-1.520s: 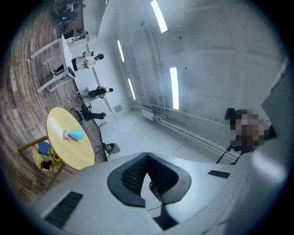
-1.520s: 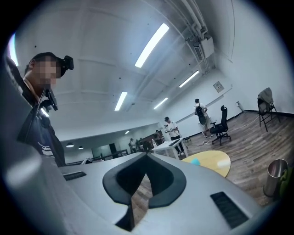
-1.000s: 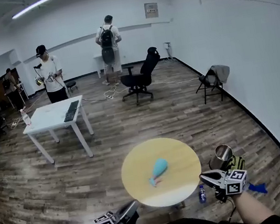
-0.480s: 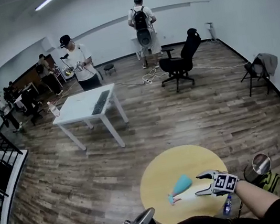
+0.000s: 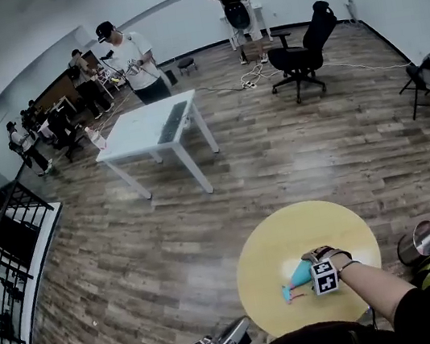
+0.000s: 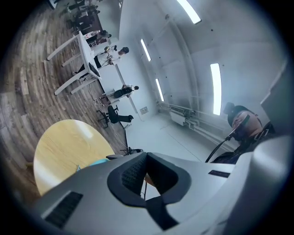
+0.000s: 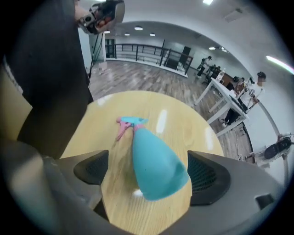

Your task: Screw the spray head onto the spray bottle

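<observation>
Because the spray bottle (image 5: 299,274) lies on its side on the round table (image 5: 265,252), the right gripper (image 7: 149,172) straddles its base with jaws just spread wide, pads not yet pressing, likely to lift it, while the left gripper (image 6: 146,176) hangs closed and empty.

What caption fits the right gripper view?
Right gripper, jaws just opened, straddling the teal spray bottle lying on the yellow table.

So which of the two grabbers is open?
The right gripper: its jaws have just been opening and stand wide on either side of the teal spray bottle. The left gripper is shut.
</observation>
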`<state>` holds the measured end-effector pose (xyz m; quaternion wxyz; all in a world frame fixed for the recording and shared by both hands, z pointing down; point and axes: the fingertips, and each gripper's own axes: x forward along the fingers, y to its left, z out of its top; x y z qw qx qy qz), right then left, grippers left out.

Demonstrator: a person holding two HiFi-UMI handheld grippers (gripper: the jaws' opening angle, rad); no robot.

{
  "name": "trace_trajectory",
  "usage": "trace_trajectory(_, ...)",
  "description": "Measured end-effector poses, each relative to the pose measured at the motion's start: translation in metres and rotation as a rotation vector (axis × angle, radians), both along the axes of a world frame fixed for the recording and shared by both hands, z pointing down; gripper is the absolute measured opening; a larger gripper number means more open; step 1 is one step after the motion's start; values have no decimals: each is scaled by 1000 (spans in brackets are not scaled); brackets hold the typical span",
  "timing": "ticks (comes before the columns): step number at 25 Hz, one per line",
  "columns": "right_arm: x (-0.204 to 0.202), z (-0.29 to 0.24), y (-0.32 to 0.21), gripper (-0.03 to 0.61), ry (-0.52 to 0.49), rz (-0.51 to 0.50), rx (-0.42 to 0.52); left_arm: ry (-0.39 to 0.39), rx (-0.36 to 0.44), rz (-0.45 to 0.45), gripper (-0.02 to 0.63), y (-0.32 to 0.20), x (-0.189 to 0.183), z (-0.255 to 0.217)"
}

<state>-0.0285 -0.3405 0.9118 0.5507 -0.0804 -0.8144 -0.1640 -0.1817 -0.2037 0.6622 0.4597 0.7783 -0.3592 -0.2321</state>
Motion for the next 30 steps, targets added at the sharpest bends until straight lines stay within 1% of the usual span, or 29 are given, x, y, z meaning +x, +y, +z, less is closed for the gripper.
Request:
trace_trajectory(1, -6, 18, -3, 540, 48, 2, 21, -3, -7, 9, 21, 1, -14, 4)
trace_trajectory(2, -9, 34, -6, 557, 93, 9, 35, -7, -12, 18, 21, 1, -28, 7)
trace_trajectory(3, -10, 49, -8, 553, 138, 24, 32, -9, -17, 24, 21, 0, -42, 9)
trace_trajectory(5, -7, 71, -7, 491, 213, 88, -35, -12, -28, 36, 21, 0, -69, 12)
trace_trajectory(6, -7, 76, -7, 507, 235, 122, -73, -17, -30, 47, 21, -1, -81, 15)
trace_trajectory(8, -9, 79, -10, 496, 263, 163, -105, -33, -28, 71, 21, -3, -102, 21)
trace_trajectory(10, -11, 76, -8, 487, 258, 201, -111, -30, -32, 83, 21, -8, -116, 28)
trace_trajectory(11, -12, 69, -4, 486, 234, 223, -108, -19, -33, 86, 21, -12, -119, 29)
trace_trajectory(12, -12, 56, -1, 486, 192, 247, -98, -7, -32, 90, 21, -17, -119, 27)
trace_trajectory(14, -14, 9, 0, 486, 69, 297, -46, 11, -19, 112, 21, -26, -108, 17)
trace_trajectory(16, -7, -60, -8, 486, -65, 338, 51, 19, 5, 154, 21, -37, -83, 1)
trace_trajectory(18, 14, -138, -20, 486, -173, 351, 194, 18, 35, 214, 21, -53, -41, -18)
trace_trajectory(20, 42, -211, -26, 486, -243, 339, 359, 14, 58, 283, 23, -69, 8, -42)
trace_trajectory(21, 58, -241, -27, 486, -260, 328, 438, 5, 65, 321, 25, -77, 34, -53)
trace_trajectory(23, 89, -288, -27, 486, -262, 311, 582, 0, 53, 409, 72, -91, 84, -68)
trace_trajectory(24, 103, -305, -26, 486, -253, 307, 643, 21, 19, 458, 130, -95, 109, -73)
trace_trajectory(26, 124, -327, -20, 486, -227, 293, 736, 113, -69, 566, 304, -92, 159, -85)
trace_trajectory(27, 131, -334, -15, 486, -212, 277, 770, 154, -98, 616, 357, -88, 182, -94)
trace_trajectory(28, 134, -338, -8, 486, -200, 254, 795, 174, -110, 659, 359, -83, 202, -104)
trace_trajectory(29, 135, -340, -1, 486, -195, 231, 813, 167, -102, 693, 359, -79, 219, -112)
trace_trajectory(30, 134, -343, 4, 486, -198, 215, 823, 133, -74, 716, 354, -76, 233, -118)
